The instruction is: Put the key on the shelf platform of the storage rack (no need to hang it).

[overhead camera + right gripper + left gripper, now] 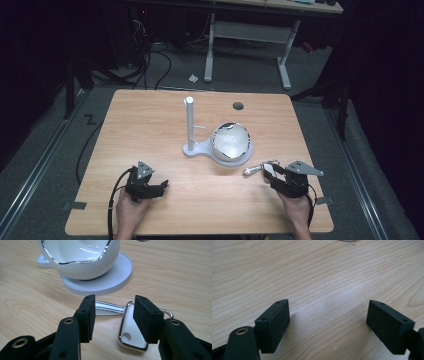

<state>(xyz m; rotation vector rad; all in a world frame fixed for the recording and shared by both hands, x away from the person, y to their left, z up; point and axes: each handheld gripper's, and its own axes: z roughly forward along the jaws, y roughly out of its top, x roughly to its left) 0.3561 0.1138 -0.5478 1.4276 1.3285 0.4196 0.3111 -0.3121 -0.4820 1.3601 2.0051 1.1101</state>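
Dim, dark-edged high view; sharp gripper views, glare on the table (pixel 332 297)

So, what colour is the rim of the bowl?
Silver, on a white bowl; the right gripper view shows it best.

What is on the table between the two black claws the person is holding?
Nothing: the high view shows bare table between the left gripper and the right gripper.

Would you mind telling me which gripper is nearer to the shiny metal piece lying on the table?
Right. The right gripper has its open fingers right over the metal piece; the left gripper rests far across the table.
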